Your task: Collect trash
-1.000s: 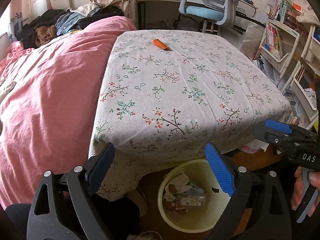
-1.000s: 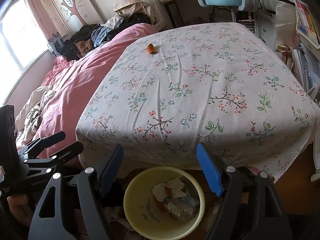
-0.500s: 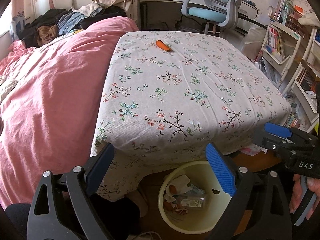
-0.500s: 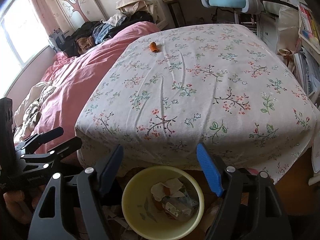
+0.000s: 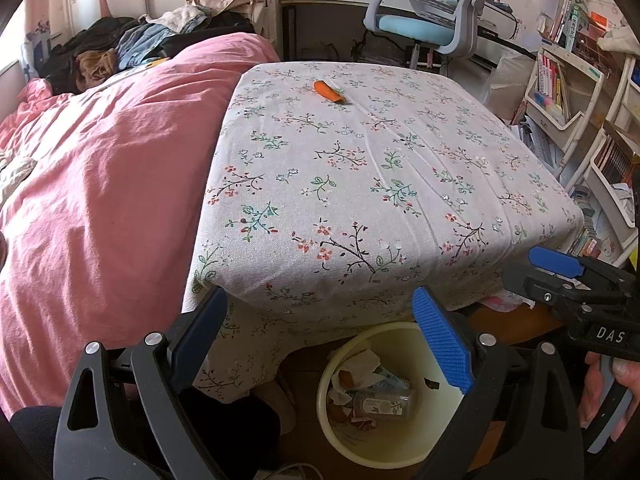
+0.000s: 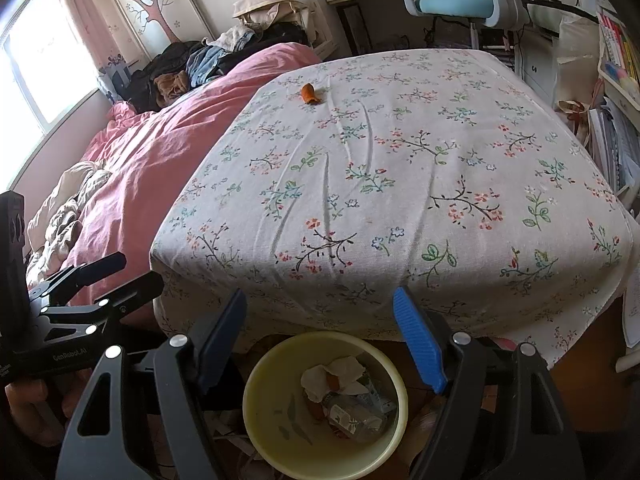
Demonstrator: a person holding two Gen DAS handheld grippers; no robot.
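Observation:
An orange scrap of trash (image 5: 329,90) lies on the far part of the floral tablecloth (image 5: 360,168); it also shows in the right wrist view (image 6: 309,93). A pale yellow bin (image 5: 332,432) stands on the floor under the table's near edge, holding crumpled paper and a small bottle (image 5: 380,402); it shows in the right wrist view (image 6: 264,412) too. My left gripper (image 5: 320,328) is open and empty, at the near table edge above the bin. My right gripper (image 6: 320,328) is open and empty, also above the bin.
A bed with a pink duvet (image 5: 100,184) runs along the table's left side, with clothes piled at its far end (image 5: 132,48). A blue and grey office chair (image 5: 432,16) stands behind the table. Bookshelves (image 5: 568,92) line the right side.
Both grippers have risen and moved slightly forward toward the table; the table edge and the bin sit lower in both views. Both stay open and empty.

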